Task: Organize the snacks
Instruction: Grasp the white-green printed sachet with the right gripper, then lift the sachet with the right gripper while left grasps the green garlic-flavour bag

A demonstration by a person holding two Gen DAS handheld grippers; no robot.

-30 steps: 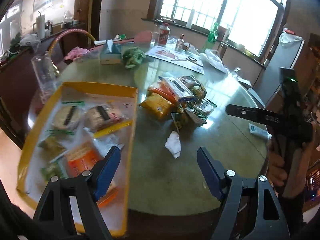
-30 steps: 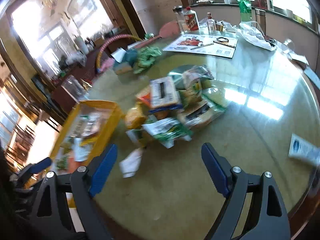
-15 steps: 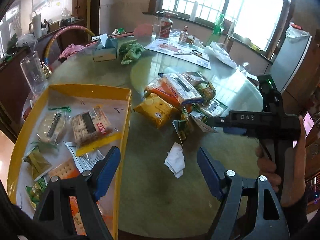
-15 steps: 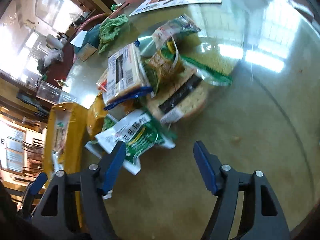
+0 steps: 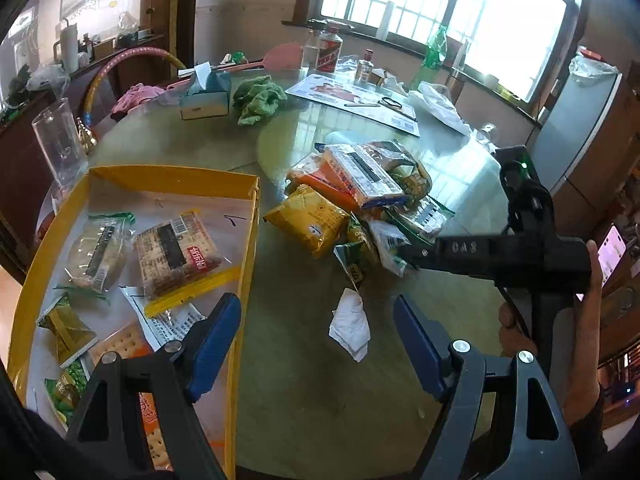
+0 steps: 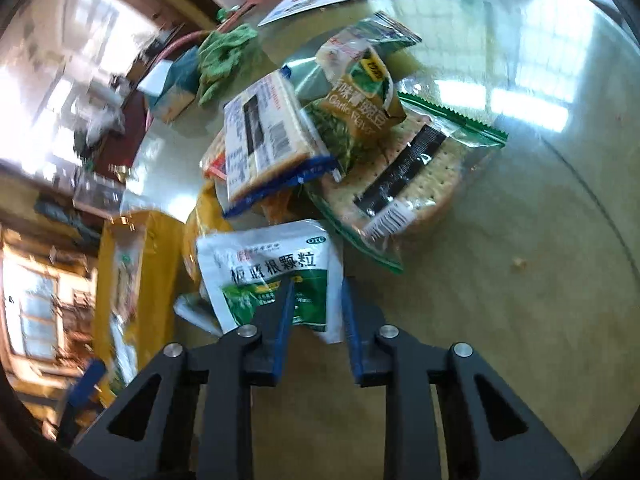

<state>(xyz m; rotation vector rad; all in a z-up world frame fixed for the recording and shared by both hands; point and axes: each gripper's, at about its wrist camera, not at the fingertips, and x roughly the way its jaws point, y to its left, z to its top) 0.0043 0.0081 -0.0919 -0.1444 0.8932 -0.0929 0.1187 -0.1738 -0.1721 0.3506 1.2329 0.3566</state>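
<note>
One sachet at the pile's edge is taken.
The white-and-green sachet (image 6: 276,276), judged light and limp, is straddled at its corner by the right gripper (image 6: 316,300), jaws just narrowed, contact unclear; the left gripper (image 5: 318,344) is held spread.

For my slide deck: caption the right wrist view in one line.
Right gripper closing around the corner of a white-and-green sachet beside the snack pile.

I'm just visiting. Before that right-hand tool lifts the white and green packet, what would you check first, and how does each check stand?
1. Right gripper jaws around the white and green packet, having just been closing: ok.
2. Pads pressing firmly on it: cannot tell.
3. Neighbouring cracker packet clear of the jaws: ok.
4. Yellow tray has free space: ok.
5. Left gripper open, holding nothing: ok.
6. Left gripper out of the path to the tray: not ok, it hangs by the tray's edge.
</note>
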